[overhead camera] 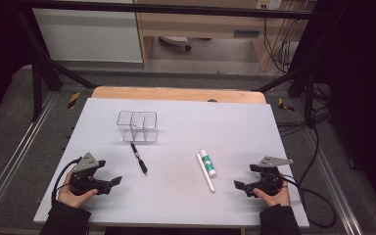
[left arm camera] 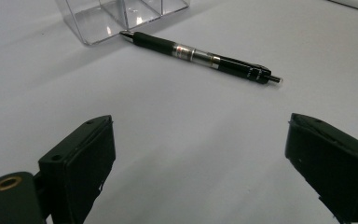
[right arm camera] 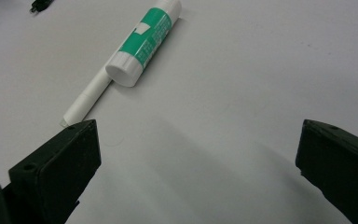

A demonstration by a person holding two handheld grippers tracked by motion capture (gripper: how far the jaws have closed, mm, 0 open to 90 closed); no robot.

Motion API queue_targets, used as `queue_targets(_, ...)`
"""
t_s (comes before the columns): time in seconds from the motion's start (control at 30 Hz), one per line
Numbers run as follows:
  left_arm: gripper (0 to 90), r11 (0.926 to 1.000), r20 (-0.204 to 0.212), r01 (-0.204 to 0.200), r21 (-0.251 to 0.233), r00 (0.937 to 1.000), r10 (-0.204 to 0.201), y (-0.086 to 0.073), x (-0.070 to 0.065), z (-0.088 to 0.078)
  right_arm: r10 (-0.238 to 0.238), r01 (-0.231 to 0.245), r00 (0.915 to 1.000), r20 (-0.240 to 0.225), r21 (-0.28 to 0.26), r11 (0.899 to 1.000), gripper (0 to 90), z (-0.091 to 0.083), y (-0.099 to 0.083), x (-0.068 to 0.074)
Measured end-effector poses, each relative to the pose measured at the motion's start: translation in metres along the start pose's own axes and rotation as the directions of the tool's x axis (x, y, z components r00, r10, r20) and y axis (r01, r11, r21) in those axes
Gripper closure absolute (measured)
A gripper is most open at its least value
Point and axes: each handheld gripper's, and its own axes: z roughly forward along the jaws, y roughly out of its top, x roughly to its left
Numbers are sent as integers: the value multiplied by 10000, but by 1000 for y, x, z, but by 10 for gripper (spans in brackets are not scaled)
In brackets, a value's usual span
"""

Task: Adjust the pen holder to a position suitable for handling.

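Left gripper [overhead camera: 111, 182], jaws released, near table's front-left corner: best straddled pen [left arm camera: 200, 58] mid-barrel. Right gripper [overhead camera: 241, 185]: jaws released.

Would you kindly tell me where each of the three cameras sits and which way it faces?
High view: above the person's edge, looking forward and down on the table; both hands, left gripper and right gripper show.
Left gripper view: rides the left gripper, looking between open jaws at the black pen and clear organizer.
Right gripper view: rides the right gripper, open jaws facing the glue stick and white pen.
Shared: the high view also shows all four things.
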Motion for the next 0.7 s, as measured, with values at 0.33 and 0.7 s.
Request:
queue_targets(0.33,79,9999,52,-120,110,9999,119,1,-2,1,-31,31,10000,-37,-71,10000,4,-1,0,0)
queue_targets(0.7,74,9996,132,-228,141,9997,227,5,-4,1,-35,35,10000,-34,29,10000,4,1,0,0)
